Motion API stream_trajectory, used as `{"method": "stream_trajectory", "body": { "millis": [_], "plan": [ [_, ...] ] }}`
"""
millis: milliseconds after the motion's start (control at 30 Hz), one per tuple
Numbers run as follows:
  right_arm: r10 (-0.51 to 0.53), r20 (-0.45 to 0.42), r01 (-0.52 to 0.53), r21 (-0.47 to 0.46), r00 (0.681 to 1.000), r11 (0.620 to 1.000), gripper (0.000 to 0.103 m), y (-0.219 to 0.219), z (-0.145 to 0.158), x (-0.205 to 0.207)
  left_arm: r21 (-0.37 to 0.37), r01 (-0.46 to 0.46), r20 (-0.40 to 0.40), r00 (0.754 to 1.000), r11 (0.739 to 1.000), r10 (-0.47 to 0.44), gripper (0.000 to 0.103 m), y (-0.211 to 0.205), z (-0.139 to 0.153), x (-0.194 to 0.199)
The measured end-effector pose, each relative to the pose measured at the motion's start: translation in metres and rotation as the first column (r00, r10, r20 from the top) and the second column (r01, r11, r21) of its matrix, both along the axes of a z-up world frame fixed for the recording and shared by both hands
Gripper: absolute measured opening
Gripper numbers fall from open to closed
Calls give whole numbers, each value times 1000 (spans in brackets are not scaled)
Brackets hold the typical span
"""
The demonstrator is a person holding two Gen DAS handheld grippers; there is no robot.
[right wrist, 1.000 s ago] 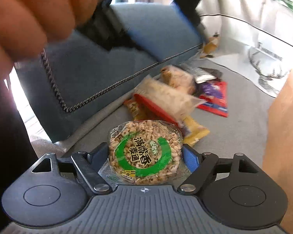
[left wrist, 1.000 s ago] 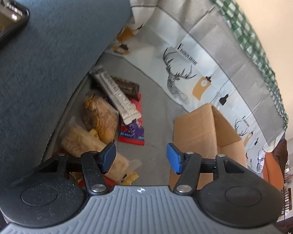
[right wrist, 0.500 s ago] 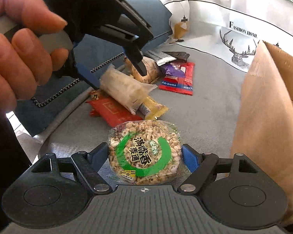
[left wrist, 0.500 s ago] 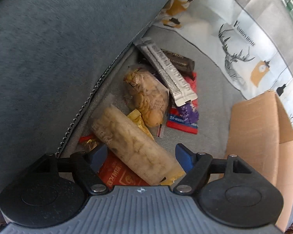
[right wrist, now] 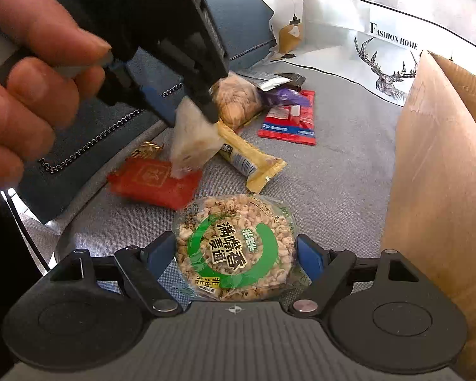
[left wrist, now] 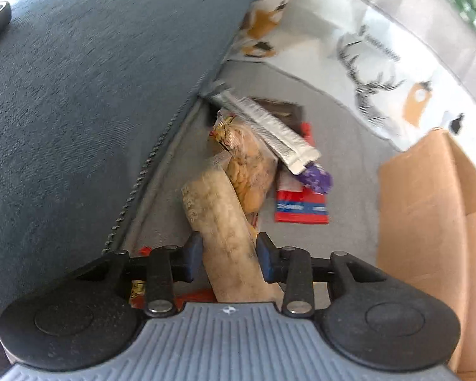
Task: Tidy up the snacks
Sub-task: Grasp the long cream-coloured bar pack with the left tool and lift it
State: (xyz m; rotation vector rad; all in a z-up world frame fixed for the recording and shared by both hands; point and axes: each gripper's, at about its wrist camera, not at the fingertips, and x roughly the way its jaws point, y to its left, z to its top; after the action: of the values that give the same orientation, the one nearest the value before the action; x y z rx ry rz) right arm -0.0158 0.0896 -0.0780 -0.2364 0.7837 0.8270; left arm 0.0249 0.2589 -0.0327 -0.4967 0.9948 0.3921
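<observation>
Grey sofa seat (right wrist: 342, 171), snacks piled by the blue cushion (left wrist: 79, 111). Left gripper (left wrist: 228, 254) jaws have just closed onto the pale long snack pack (left wrist: 219, 219) that lay free in that pile half a second ago, so it's ready to lift. Right gripper (right wrist: 236, 254) jaws grip the round puffed-rice cake (right wrist: 234, 247) beside the cardboard box (right wrist: 434, 190), likely headed there.

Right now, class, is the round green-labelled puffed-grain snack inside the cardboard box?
No, the puffed-grain snack sits between the right gripper's fingers, beside the cardboard box.
</observation>
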Motion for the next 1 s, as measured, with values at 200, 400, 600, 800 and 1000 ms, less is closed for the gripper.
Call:
{"method": "stream_trajectory", "body": {
  "millis": [200,400,600,800,1000],
  "plan": [
    [-6,2,6,2,1000,1000,83,-1,0,0,47,191,-10,982,980,-191,17,-31,5,2],
    [-13,2,13,3,1000,1000,84,0,0,1,41,142,-26,990,989,-141,51,-28,0,2],
    [-13,-1,13,6,1000,1000,85,0,-2,3,-118,-2,-56,998,993,-5,63,3,-12,7],
    [1,1,-1,-8,1000,1000,88,3,-4,4,-99,31,-103,994,995,-41,64,-6,-26,19],
    [4,2,-4,-9,1000,1000,88,5,-5,5,-79,26,-98,995,997,-34,51,-8,-29,23]
  ]
}}
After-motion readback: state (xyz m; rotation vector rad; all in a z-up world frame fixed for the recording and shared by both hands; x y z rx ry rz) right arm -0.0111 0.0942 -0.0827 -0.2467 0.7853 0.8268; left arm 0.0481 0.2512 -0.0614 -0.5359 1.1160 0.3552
